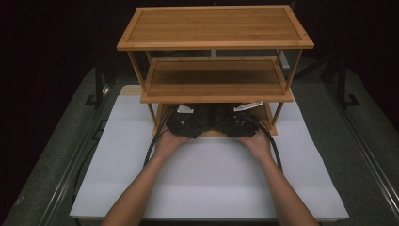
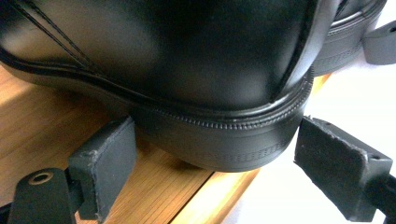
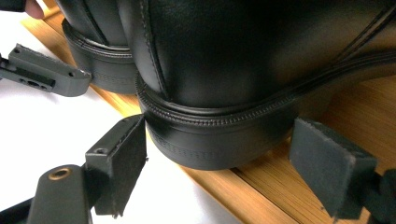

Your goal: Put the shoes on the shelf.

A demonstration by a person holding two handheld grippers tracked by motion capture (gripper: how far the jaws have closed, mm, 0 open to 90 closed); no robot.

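Note:
Two black leather shoes stand side by side on the bottom shelf [image 1: 214, 133] of a bamboo rack, heels toward me and jutting over its front edge. My left gripper [image 2: 217, 154] has the heel of the left black shoe [image 2: 187, 56] between its pads [image 2: 109, 161], which sit against the sole's sides. My right gripper [image 3: 219, 158] holds the heel of the right black shoe [image 3: 261, 56] the same way. In the high view the left gripper [image 1: 186, 120] and right gripper [image 1: 237, 120] reach under the middle shelf, which hides most of both shoes.
The bamboo rack has a top shelf [image 1: 215, 26] and a middle shelf [image 1: 215, 80] above the shoes, with thin corner posts. It stands on a white mat [image 1: 207, 179] over a grey table. The right shoe [image 2: 348, 28] and a jaw of the right gripper [image 2: 380, 44] lie just beside the left one.

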